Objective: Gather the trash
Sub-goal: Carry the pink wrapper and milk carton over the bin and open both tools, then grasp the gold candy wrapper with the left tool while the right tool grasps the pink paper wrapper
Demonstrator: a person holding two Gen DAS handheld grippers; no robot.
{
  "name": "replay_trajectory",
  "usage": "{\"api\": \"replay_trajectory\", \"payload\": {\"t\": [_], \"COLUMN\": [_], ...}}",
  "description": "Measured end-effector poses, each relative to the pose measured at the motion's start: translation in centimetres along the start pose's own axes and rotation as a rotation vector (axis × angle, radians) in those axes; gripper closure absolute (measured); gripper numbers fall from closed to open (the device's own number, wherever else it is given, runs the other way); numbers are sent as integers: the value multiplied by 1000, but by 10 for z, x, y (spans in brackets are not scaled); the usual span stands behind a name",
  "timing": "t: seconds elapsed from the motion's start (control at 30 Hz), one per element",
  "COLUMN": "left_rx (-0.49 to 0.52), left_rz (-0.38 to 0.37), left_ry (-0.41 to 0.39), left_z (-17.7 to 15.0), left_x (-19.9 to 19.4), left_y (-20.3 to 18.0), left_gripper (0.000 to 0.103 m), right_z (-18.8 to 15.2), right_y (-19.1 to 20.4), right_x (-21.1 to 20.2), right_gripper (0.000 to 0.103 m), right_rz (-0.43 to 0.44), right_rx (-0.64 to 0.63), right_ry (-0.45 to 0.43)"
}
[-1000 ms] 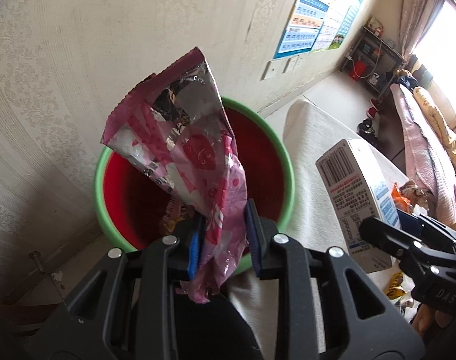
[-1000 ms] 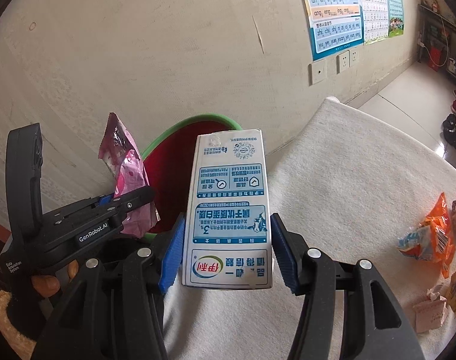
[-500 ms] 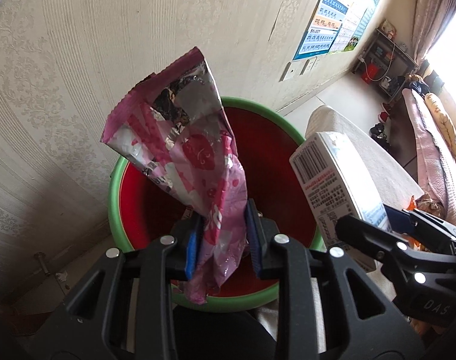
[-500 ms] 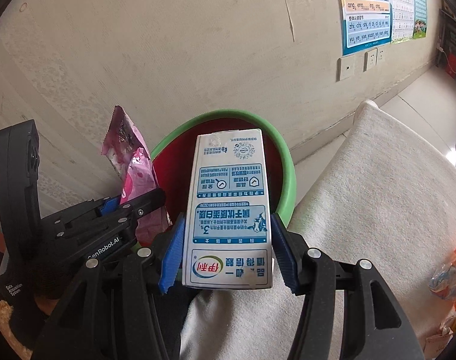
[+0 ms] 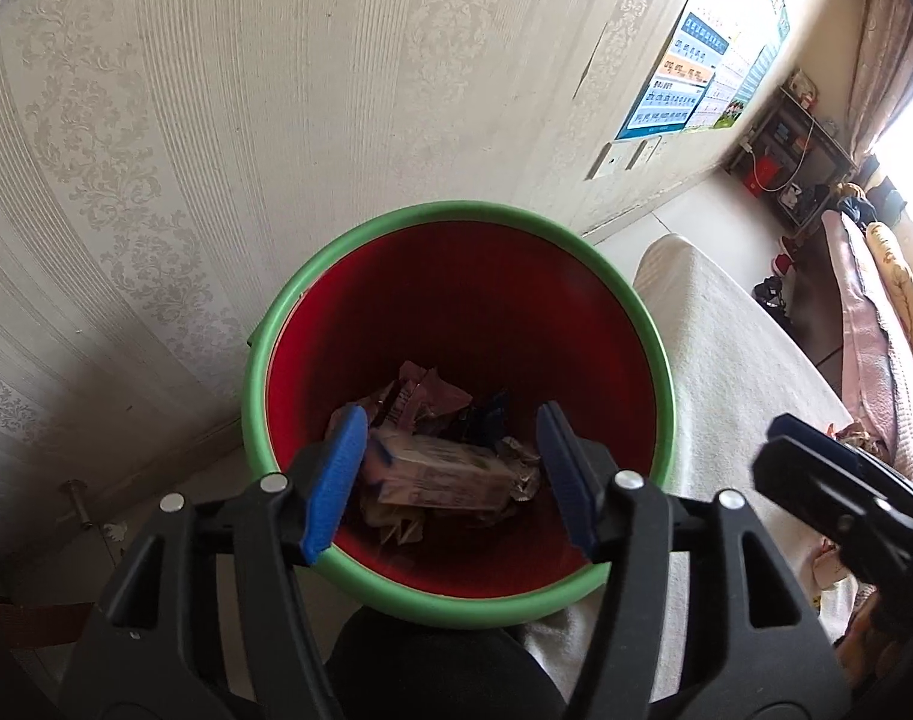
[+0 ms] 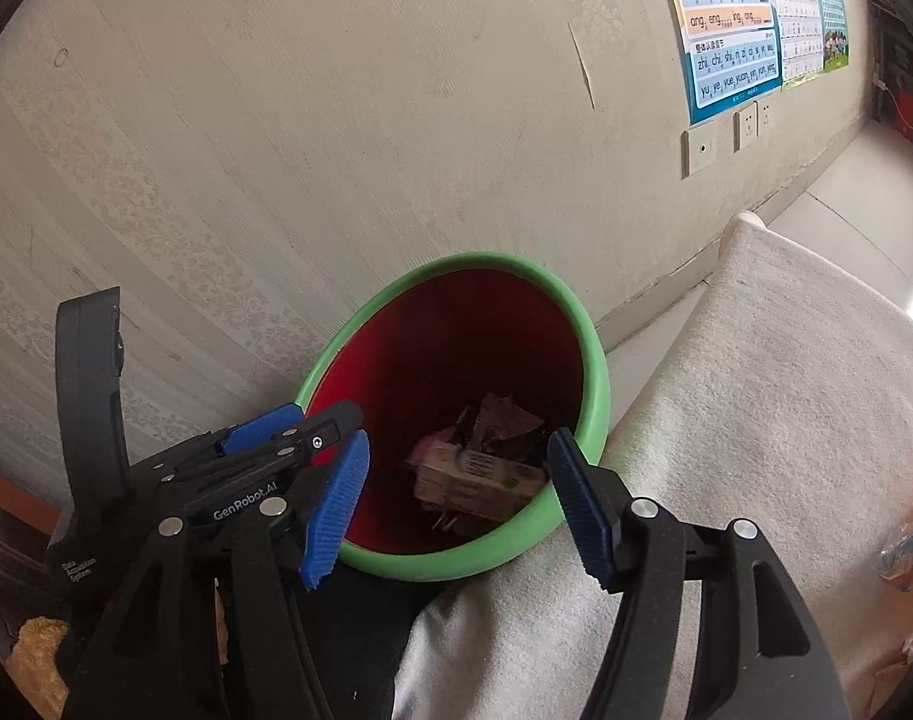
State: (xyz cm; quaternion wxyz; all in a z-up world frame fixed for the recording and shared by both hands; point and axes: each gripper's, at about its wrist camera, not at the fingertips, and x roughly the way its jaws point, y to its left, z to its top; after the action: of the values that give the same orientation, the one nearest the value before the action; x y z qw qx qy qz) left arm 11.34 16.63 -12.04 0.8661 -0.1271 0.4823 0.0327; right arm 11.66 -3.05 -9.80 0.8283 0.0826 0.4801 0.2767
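Wall (image 5: 276, 90): patterned wallpaper directly behind the bin; no hazard of its own, but it blocks any retreat on the far side of the bin.
Bed (image 6: 786, 390): pale blanket surface touching the bin on its right; an orange wrapper (image 6: 912, 546) lies on it well away from the bin, so the job looks unfinished, and a hurried swing back toward it could clip the bin's rim.
Bin (image 5: 456, 408): green-rimmed, red inside, wedged between wall and bed; light plastic by the look of it, so a knock from either tool could tip it and spill everything.
Left tool (image 5: 450, 474): fingers spread apart, holding nothing, poised just over the near rim of the bin; lowering it instead of lifting could catch the rim.
Right tool (image 6: 456, 504): fingers also wide apart and empty, above the bin's near rim, just beside the left tool; the two could collide if both withdraw together.
Milk carton (image 5: 438, 474): lying flat on the heap at the bottom of the bin.
Wrappers (image 5: 426, 396): crumpled under and behind the carton, inside the bin; light, so likely to scatter if the bin is tipped.
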Motion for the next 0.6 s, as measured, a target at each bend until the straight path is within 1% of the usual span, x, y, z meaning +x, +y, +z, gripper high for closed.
{"api": "replay_trajectory", "payload": {"t": [0.1, 0.17, 0.23, 0.27, 0.33, 0.4, 0.47, 0.6], "left_rx": [15, 28, 50, 62, 100, 155, 220, 367], "left_rz": [-5, -12, -21, -29, -58, -102, -153, -265], "left_ry": [0, -2, -1, 2, 17, 47, 88, 169], "left_z": [-6, -10, -16, -19, -29, -42, -59, -96], "left_x": [-4, -7, -9, -10, -11, -10, -7, -7], "left_y": [-7, -13, -23, -30, -50, -75, -106, -172], "left_gripper": [47, 47, 47, 47, 47, 47, 47, 47], "right_z": [-16, -31, -47, -56, -74, -92, -108, -126], "right_y": [-16, -34, -56, -70, -96, -126, -155, -196], "right_x": [-24, -45, -68, -80, -101, -117, -121, -121], "right_gripper": [42, 42, 42, 41, 41, 41, 41, 41], "right_rz": [-30, -95, -182, -241, -353, -456, -503, -513], "right_rx": [-7, -14, -14, -12, 4, 38, 103, 228], "right_ry": [-11, -13, -16, -17, -9, 13, 69, 99]}}
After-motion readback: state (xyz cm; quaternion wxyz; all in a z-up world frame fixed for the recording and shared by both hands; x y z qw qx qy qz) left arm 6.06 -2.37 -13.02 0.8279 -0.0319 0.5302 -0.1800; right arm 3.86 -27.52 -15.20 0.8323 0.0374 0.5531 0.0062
